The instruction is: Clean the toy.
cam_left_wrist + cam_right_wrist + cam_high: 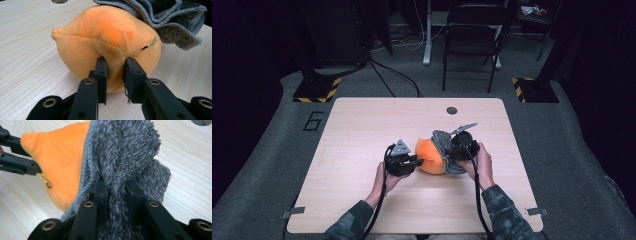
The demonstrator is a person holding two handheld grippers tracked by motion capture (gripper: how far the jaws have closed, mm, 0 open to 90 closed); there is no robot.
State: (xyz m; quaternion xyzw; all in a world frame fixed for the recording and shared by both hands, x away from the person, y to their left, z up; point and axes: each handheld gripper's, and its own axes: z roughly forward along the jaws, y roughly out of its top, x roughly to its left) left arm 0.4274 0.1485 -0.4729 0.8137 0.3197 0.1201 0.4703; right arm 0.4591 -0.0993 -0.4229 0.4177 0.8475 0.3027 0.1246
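Observation:
An orange plush toy (431,156) lies on the wooden table (362,125), with a grey fuzzy cloth (443,145) draped over its right side. My left gripper (417,162) pinches a fold of the orange plush (107,37) between its jaws. My right gripper (451,150) is shut on a bunch of the grey cloth (125,152), which covers part of the orange plush (65,162). The left gripper's jaws (17,165) appear at the far left of the right gripper view, gripping the toy's other end.
A round hole (452,110) sits near the table's far edge. A black chair (472,40) and cables stand on the floor beyond the table. Bare wood surrounds the toy on all sides.

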